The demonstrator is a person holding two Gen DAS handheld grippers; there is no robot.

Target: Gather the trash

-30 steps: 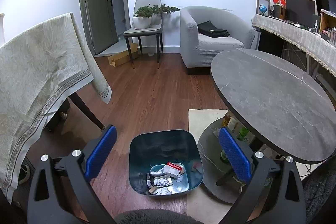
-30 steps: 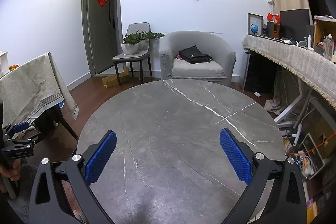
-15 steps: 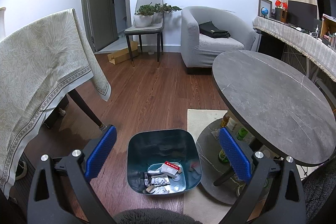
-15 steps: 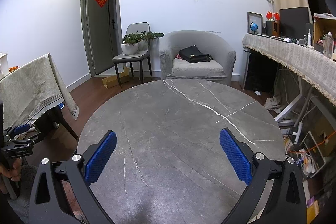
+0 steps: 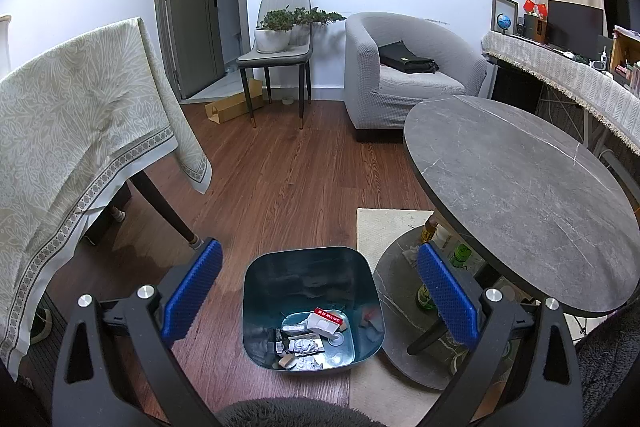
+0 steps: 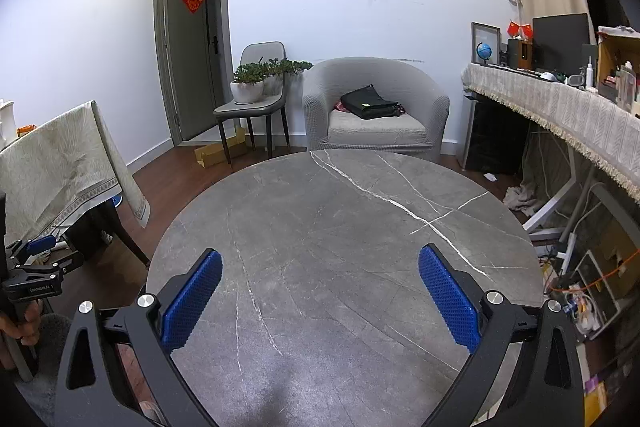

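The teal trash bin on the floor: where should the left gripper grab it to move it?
Grip the teal trash bin by its near rim wall, coming straight down from above. The mouth is open and upright, so one finger goes inside, one outside.

Black two-finger grippers, blue pads

Ribbed blue pads (image 5: 191, 291) are seen on black frames with silver screws (image 6: 146, 301); white lettering is carried by the left gripper (image 6: 42, 251).

A: Bin status?
B: Dark teal trash bin (image 5: 310, 279), rounded-square, upright on wood floor, beside round table's base.
A: Contents?
B: Crumpled paper scraps (image 5: 306, 347) and 1 red-white packet (image 5: 326, 321) lying at the bottom.
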